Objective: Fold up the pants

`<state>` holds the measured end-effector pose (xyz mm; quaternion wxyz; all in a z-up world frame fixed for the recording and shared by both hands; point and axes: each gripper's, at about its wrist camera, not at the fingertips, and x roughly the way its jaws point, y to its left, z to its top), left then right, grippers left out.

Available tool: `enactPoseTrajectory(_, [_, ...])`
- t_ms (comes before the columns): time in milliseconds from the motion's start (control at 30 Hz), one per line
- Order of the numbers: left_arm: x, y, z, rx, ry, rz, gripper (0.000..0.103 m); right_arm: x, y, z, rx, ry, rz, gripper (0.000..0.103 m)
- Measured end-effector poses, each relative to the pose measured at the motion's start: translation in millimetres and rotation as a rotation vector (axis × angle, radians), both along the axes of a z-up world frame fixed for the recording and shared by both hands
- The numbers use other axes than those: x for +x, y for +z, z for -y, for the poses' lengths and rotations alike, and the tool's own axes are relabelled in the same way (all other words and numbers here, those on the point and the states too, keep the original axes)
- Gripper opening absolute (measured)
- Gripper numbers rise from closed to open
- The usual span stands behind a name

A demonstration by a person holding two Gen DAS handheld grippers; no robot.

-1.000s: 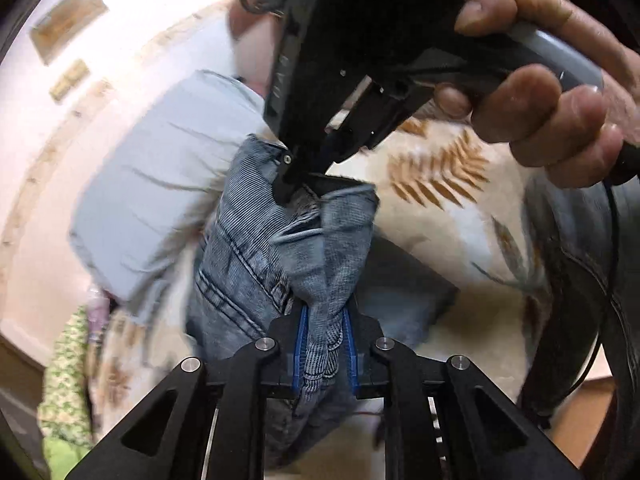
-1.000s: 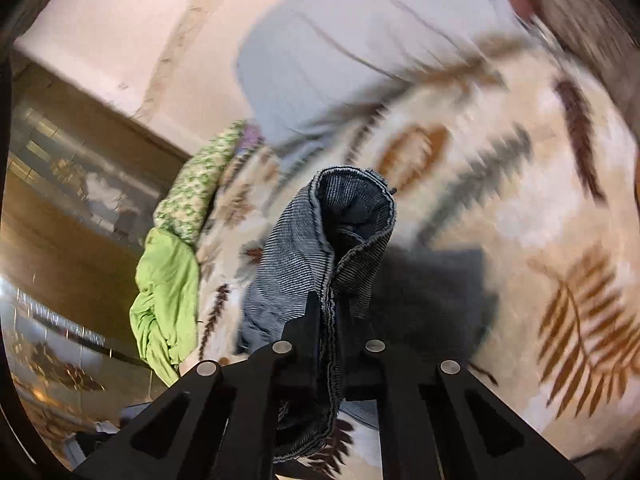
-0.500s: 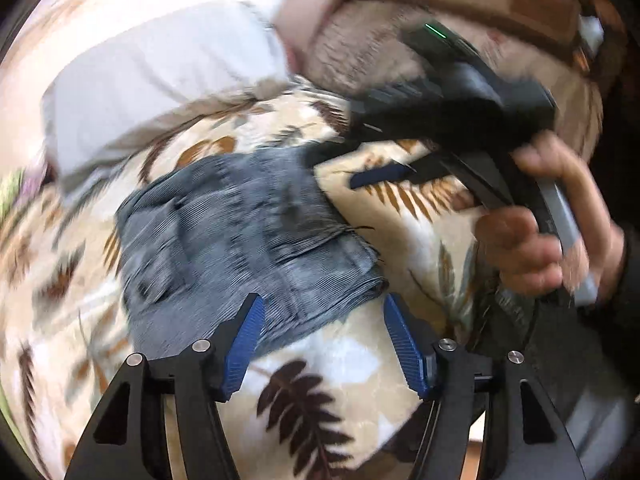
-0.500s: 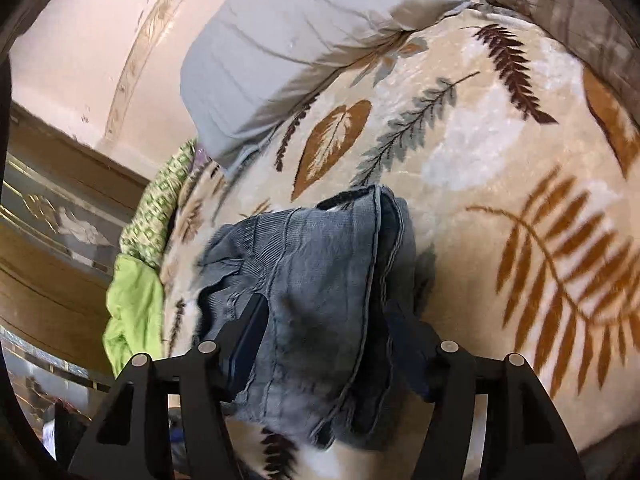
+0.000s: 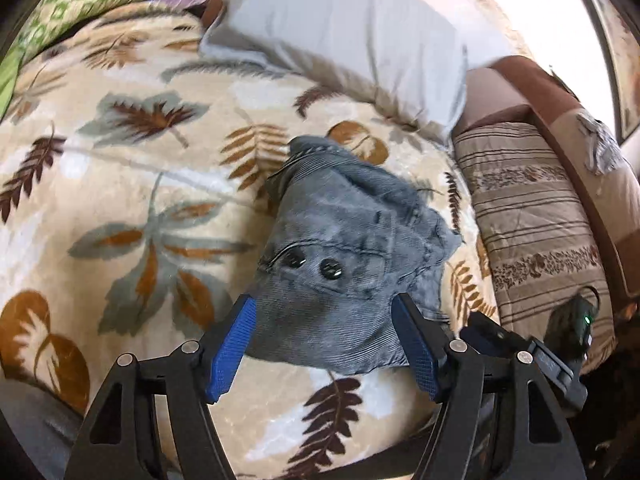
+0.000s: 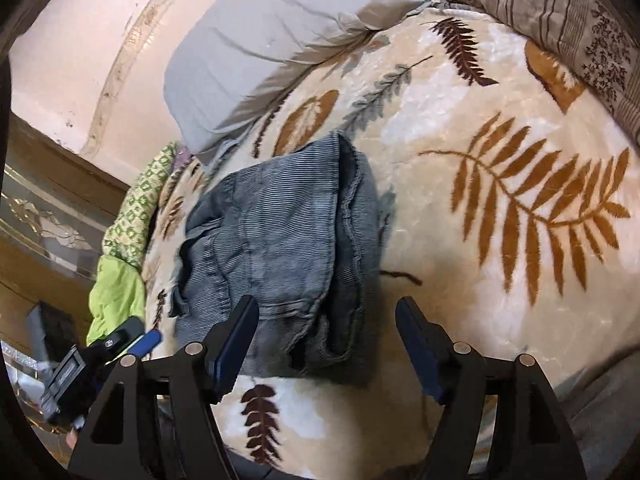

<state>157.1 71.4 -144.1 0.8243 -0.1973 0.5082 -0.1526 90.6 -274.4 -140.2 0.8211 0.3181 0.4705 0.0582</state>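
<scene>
Pants [image 5: 340, 264] lie folded just beyond both spread claws.

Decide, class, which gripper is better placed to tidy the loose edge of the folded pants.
Probably the left. The left gripper is open, with the pants lying between its fingers. The right gripper is open too, but the pile sits toward its left finger; blanket fills the rest.

Grey-blue corduroy pants [image 5: 340, 256] on a cream leaf-patterned blanket [image 5: 132, 184]; pale grey pillow [image 5: 352, 28].
</scene>
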Motion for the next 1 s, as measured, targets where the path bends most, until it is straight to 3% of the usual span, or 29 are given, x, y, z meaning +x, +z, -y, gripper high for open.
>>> enactPoseTrajectory(133, [21.2,-0.5,0.6,0.097,0.055,-0.010,0.069,-2.7,-6.3,0.1,0.005,0.011,-0.020,0.081])
enactPoseTrajectory(267, [65.4,5.5,8.7,0.067,0.014,-0.050,0.070,19.5,-3.9,12.3,0.096,0.011,-0.016,0.082])
enactPoseTrajectory(400, [116.4,-31.8,18.2,0.050,-0.025,-0.160,0.068,59.8,-17.1,17.6,0.123,0.048,-0.067,0.082])
enactPoseTrajectory(467, [130.3,-53.9,18.4,-0.008,-0.037,-0.189,0.068,70.8,-30.5,13.2,0.104,0.073,-0.105,0.084])
enactPoseTrajectory(533, [131.4,-75.0,13.7,-0.109,-0.034,-0.231,0.058,73.2,-48.4,7.4,0.112,0.104,-0.135,0.083])
enactPoseTrajectory(567, [125.3,-84.1,9.5,-0.175,-0.032,-0.236,0.055,70.0,-50.2,4.7,0.091,0.105,-0.117,0.082])
enactPoseTrajectory(600, [120.5,-84.7,6.5,-0.187,-0.018,-0.216,0.054,67.4,-47.7,1.5,0.068,0.112,-0.101,0.081])
enactPoseTrajectory(633, [116.9,-84.7,4.7,-0.190,-0.005,-0.198,0.054,67.0,-44.3,-1.7,0.050,0.122,-0.095,0.079])
enactPoseTrajectory(667, [116.9,-86.2,4.7,-0.193,0.003,-0.191,0.054,67.3,-42.2,-3.9,0.051,0.131,-0.084,0.068])
enactPoseTrajectory(733, [125.8,-90.5,6.6,-0.179,0.022,-0.221,0.060,73.8,-46.8,-4.9,0.063,0.141,-0.099,0.063])
enactPoseTrajectory(767, [130.2,-94.2,8.2,-0.180,0.019,-0.244,0.059,77.3,-49.8,-4.7,0.065,0.135,-0.110,0.055])
enactPoseTrajectory(867, [132.7,-91.4,17.6,-0.150,-0.029,-0.249,0.036,82.3,-51.4,-4.9,0.031,0.118,-0.143,0.023])
enactPoseTrajectory(900, [128.7,-86.2,17.9,-0.159,-0.035,-0.239,0.028,81.7,-49.7,-5.0,0.027,0.119,-0.146,0.019])
enactPoseTrajectory(1000, [96.9,-57.4,15.1,-0.156,-0.028,-0.174,0.025,67.0,-28.2,-5.6,0.041,0.109,-0.096,0.014])
